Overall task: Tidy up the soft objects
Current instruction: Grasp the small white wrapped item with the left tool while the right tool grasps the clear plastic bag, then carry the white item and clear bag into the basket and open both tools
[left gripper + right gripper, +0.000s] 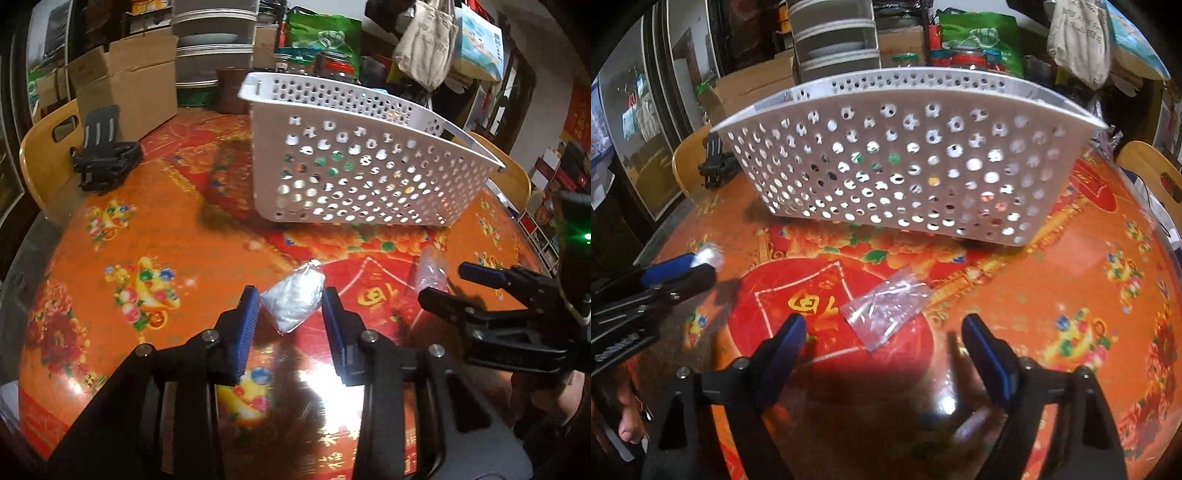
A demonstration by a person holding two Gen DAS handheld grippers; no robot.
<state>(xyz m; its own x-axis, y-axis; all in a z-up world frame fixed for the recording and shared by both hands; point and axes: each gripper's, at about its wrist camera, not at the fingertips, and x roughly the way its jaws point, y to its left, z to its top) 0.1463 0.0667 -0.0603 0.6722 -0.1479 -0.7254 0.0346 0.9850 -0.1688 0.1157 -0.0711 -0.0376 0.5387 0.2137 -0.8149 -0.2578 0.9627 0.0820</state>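
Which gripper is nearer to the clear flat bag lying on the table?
Right. The right gripper hangs just short of the clear flat bag, jaws open. The left gripper is off to the side, shut on a white-filled bag.

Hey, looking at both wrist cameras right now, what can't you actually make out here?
- Contents of the white perforated plastic basket: both views show only scraps of colour through its holes; the wall hides the rest.
- Contents of the clear plastic bag ahead of the right gripper: glare and blur, right wrist view.
- White stuffing in the plastic pouch clamped by the left gripper: too blurred to identify, left wrist view.
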